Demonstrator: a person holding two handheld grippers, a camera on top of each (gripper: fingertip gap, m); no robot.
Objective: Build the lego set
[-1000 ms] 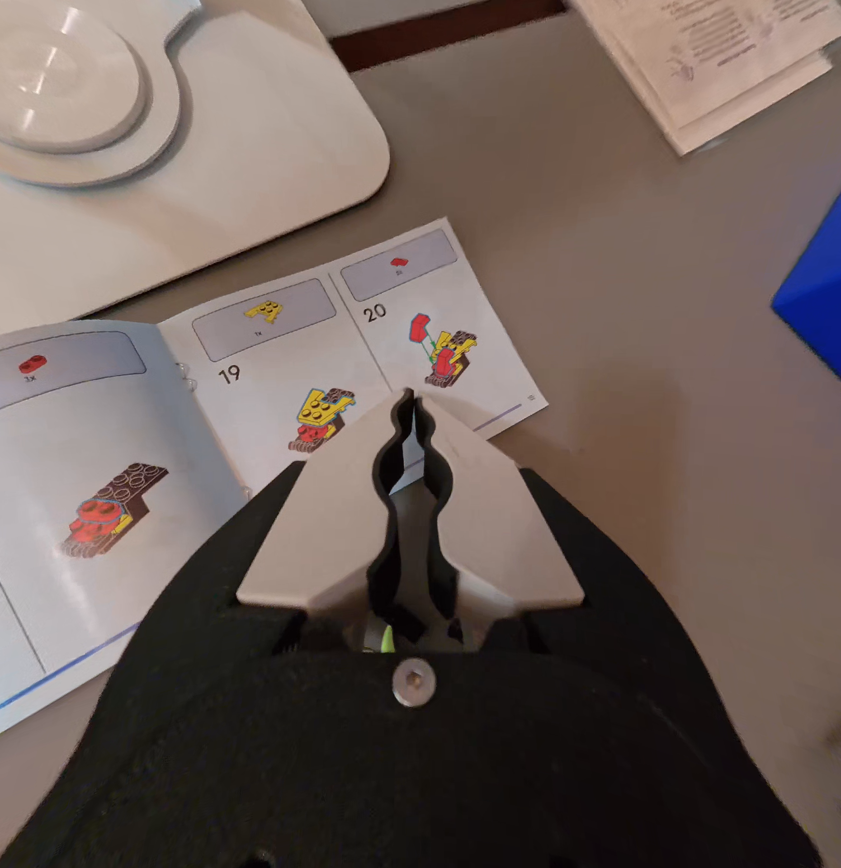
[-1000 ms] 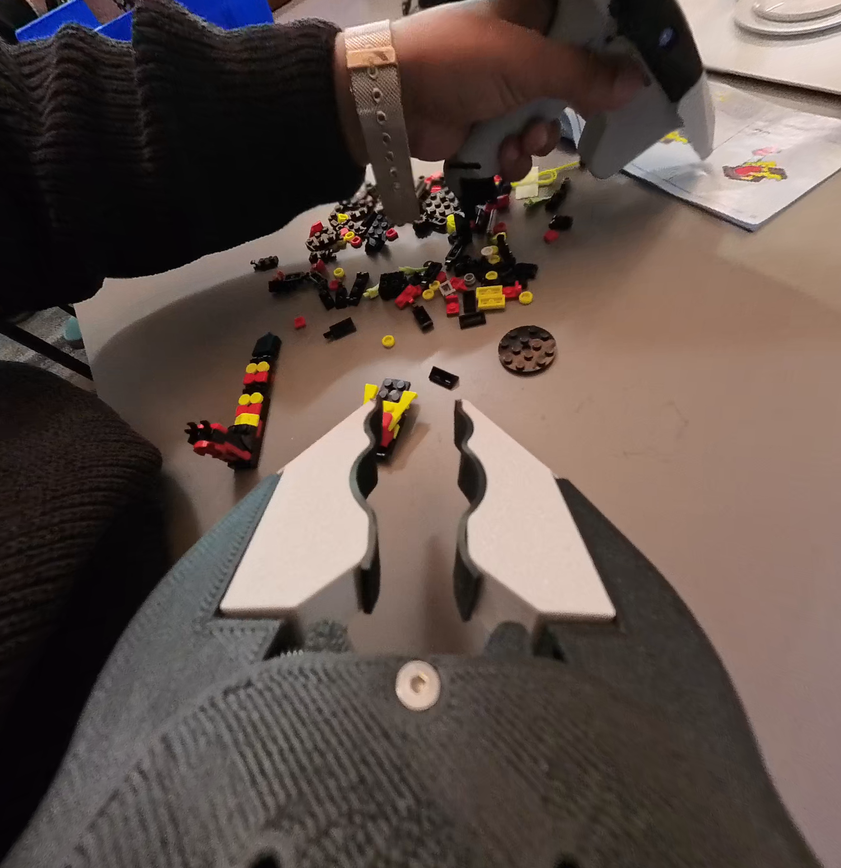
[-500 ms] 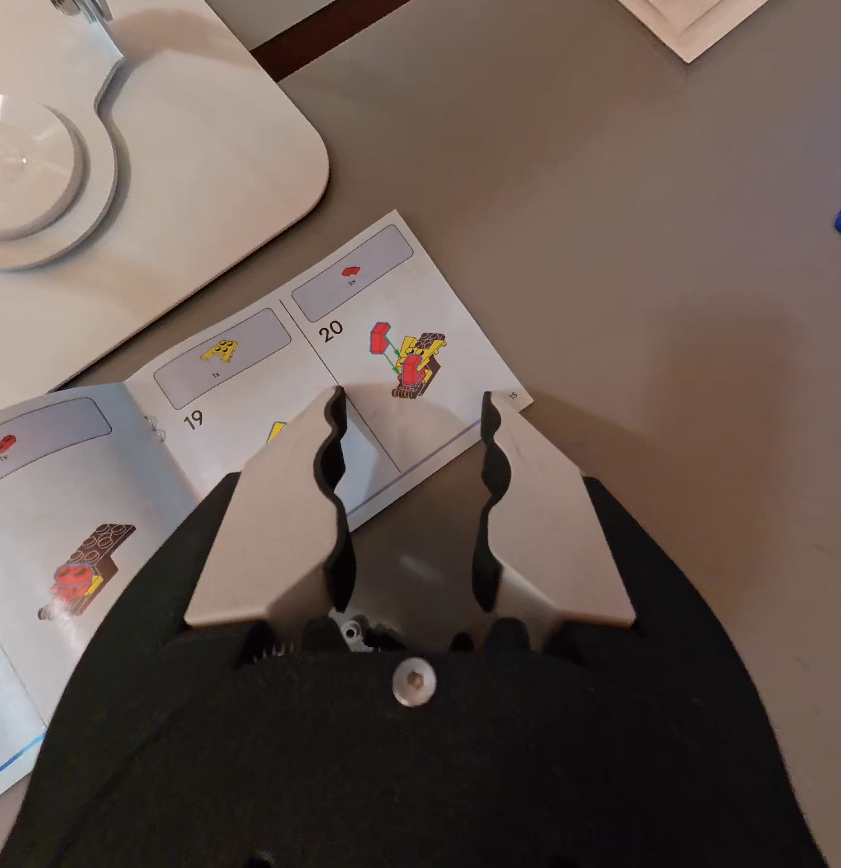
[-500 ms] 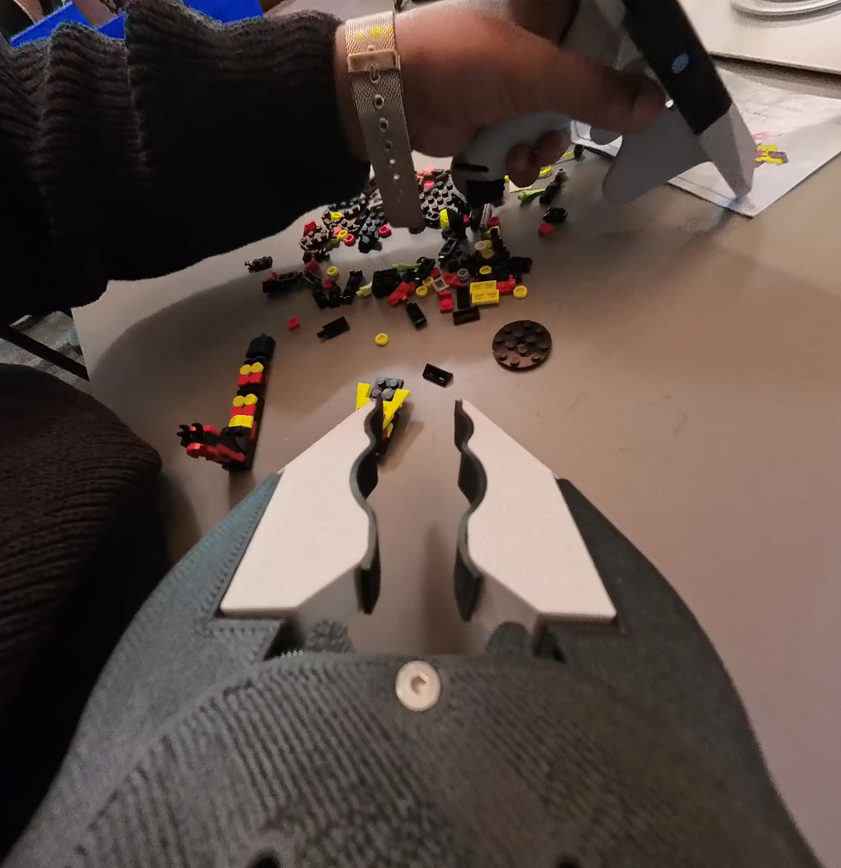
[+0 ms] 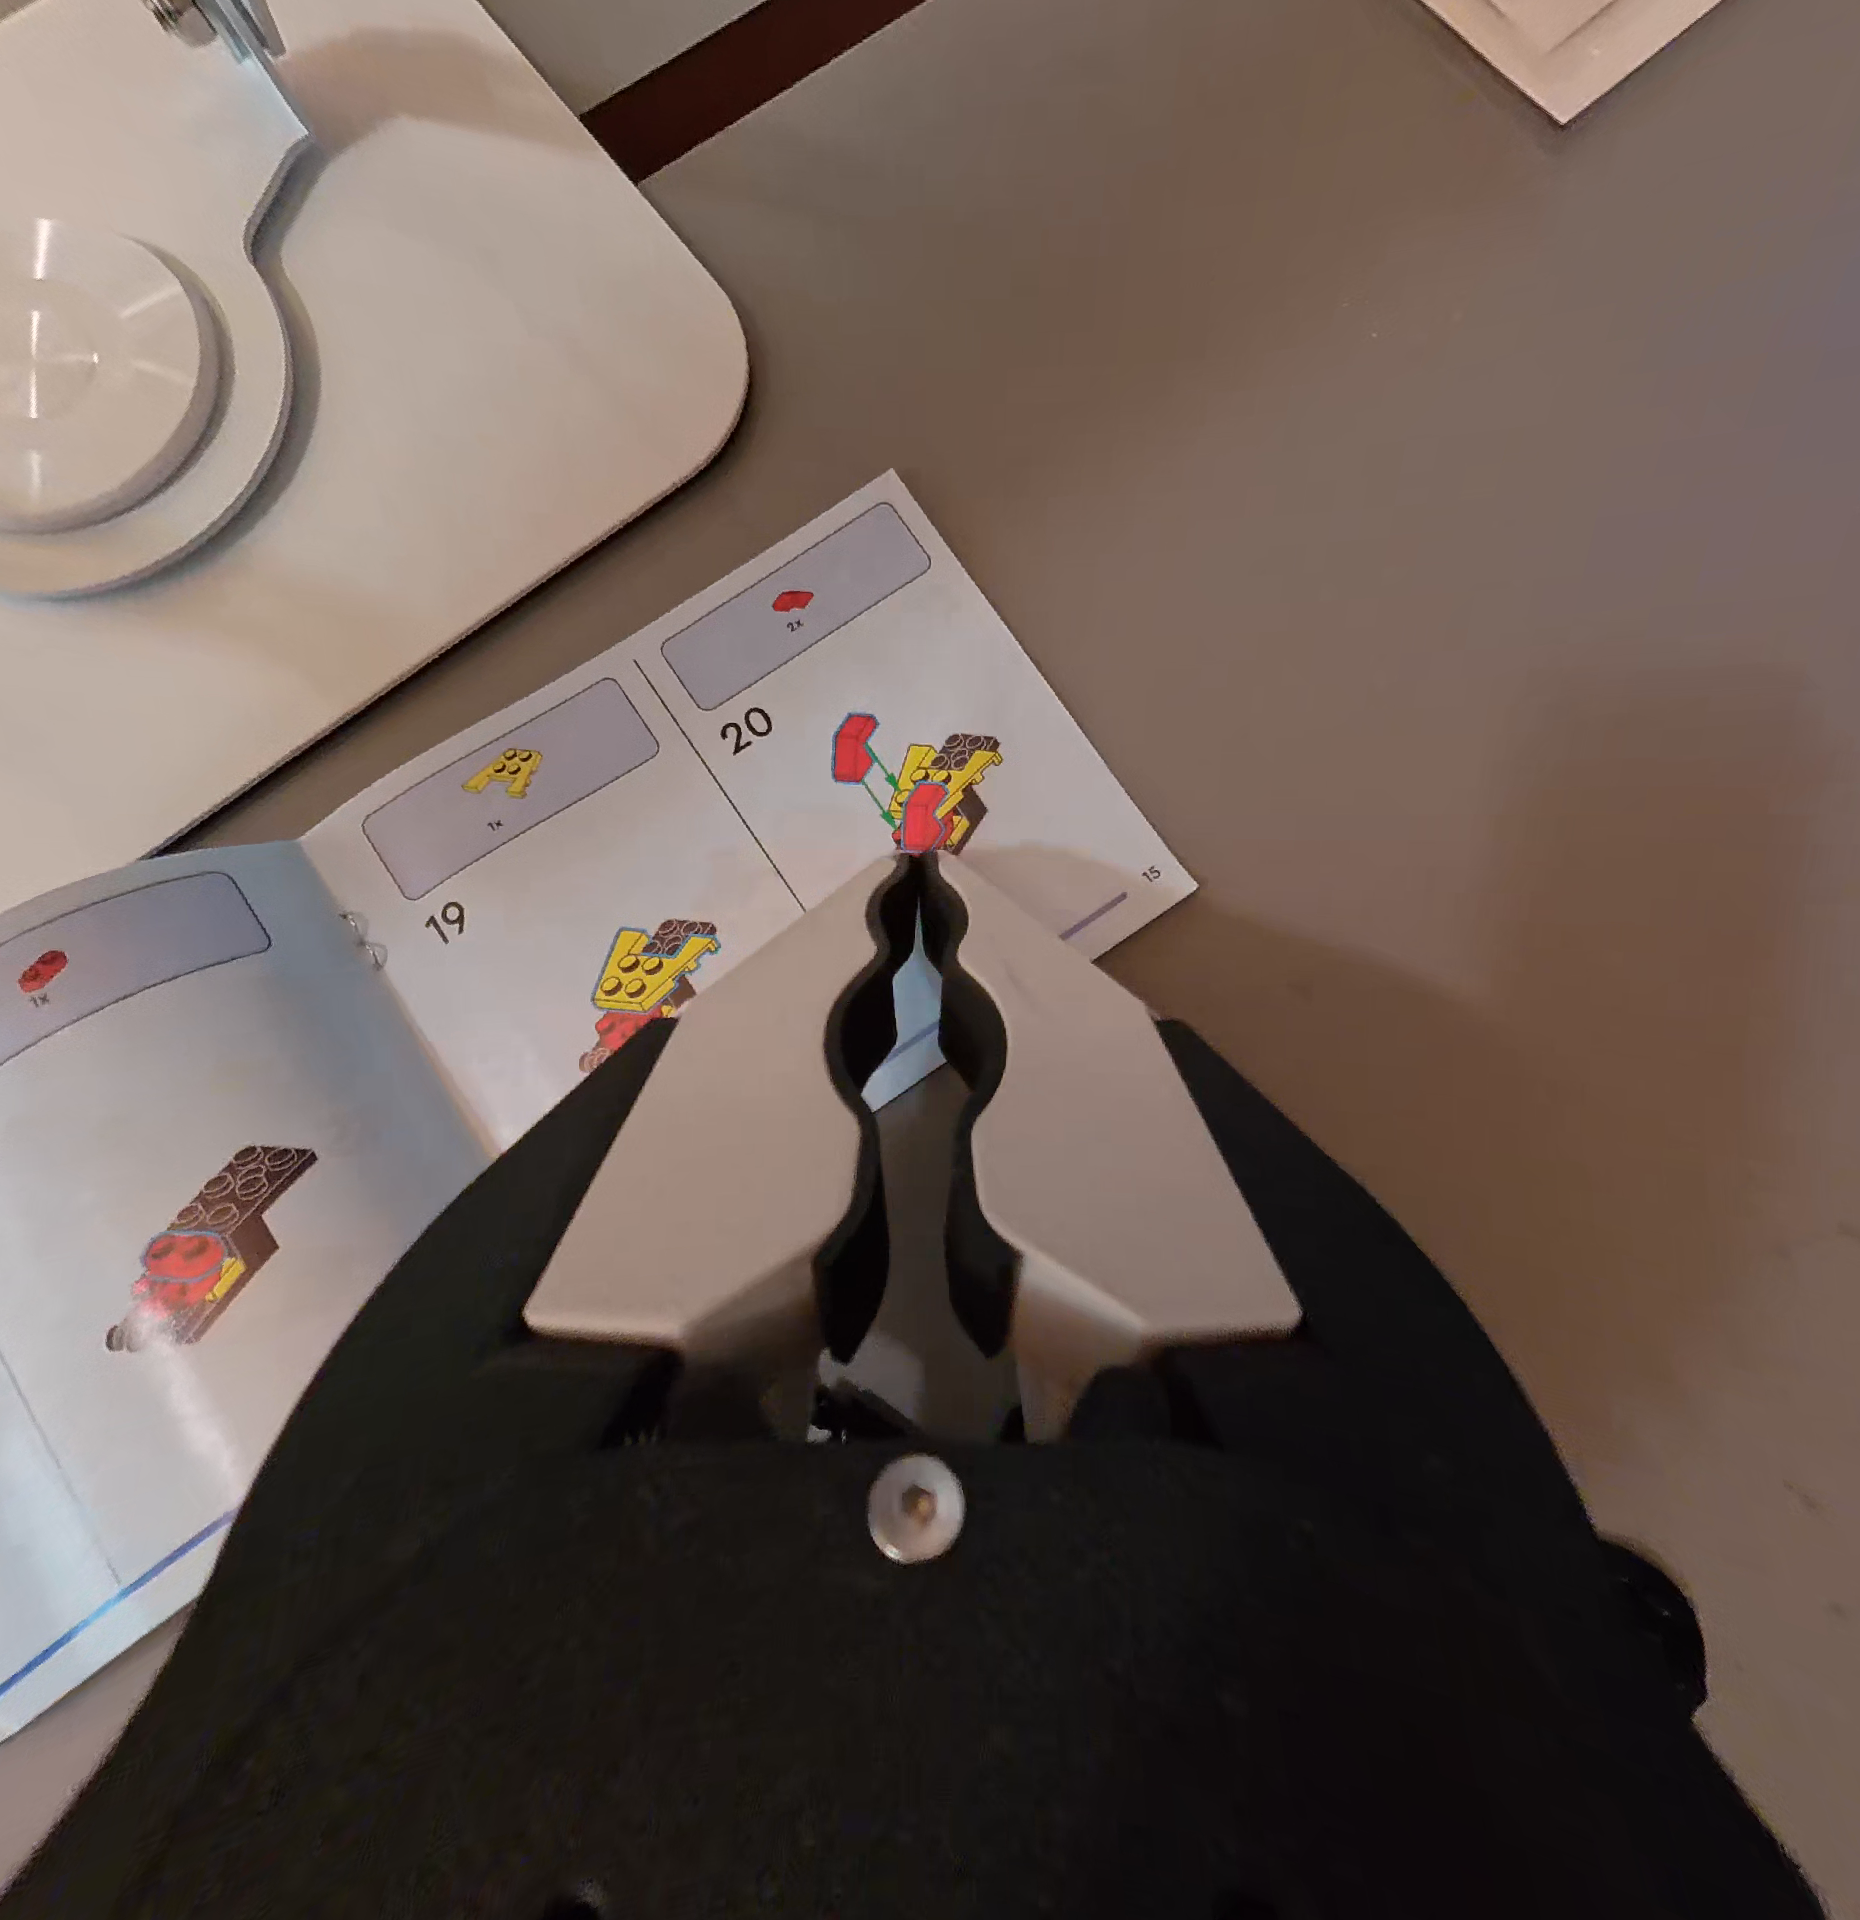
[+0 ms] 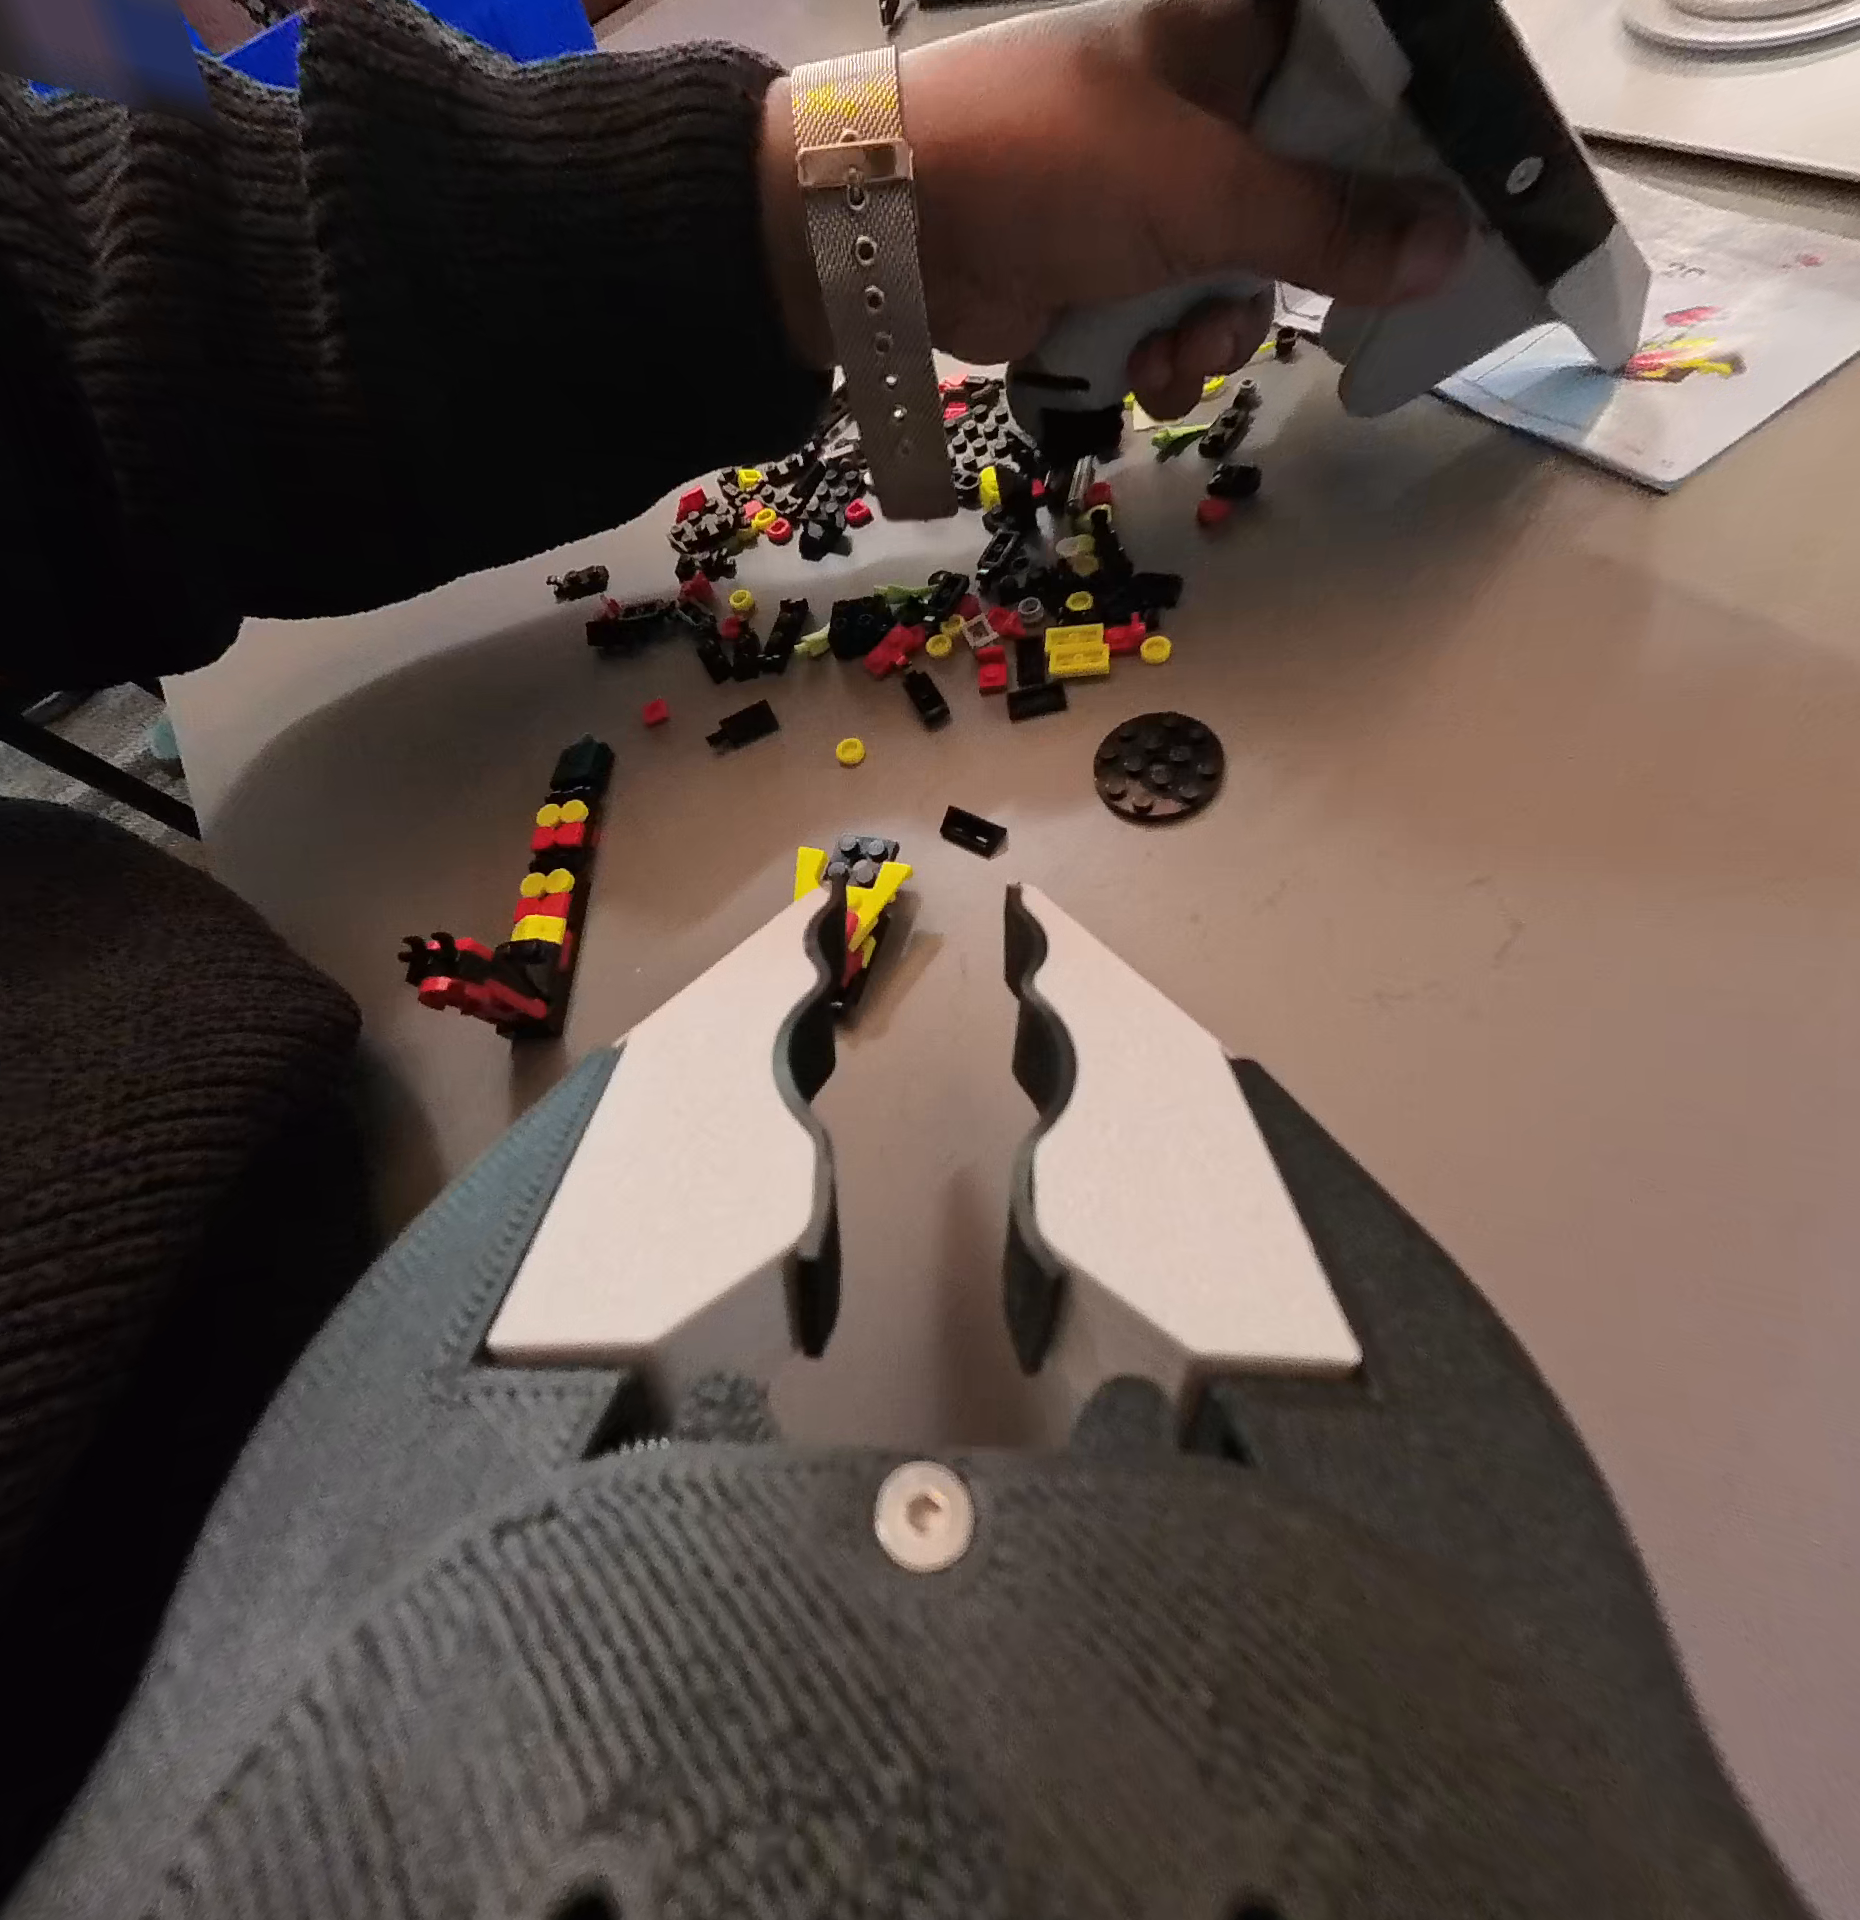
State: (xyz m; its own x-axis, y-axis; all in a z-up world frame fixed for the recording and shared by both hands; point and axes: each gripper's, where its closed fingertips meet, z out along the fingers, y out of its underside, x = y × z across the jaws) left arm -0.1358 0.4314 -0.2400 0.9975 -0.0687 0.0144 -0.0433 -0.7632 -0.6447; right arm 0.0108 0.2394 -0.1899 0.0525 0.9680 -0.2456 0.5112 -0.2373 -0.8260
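Left gripper [image 5: 915,868]: fingertips pressed together, empty, over the booklet [image 5: 552,883]. Right gripper [image 6: 921,899]: jaws apart, empty, with the small model [image 6: 858,883] beside its left finger. Brick pile [image 6: 936,582]: beyond, on the table [image 6: 1477,935].

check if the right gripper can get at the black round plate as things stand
Probably yes: the right gripper is open, and the black round plate lies alone on bare table ahead and to its right, apart from the loose brick pile.

Grey-brown table [image 5: 1425,520], perhaps carpeted floor [image 6: 64,738]
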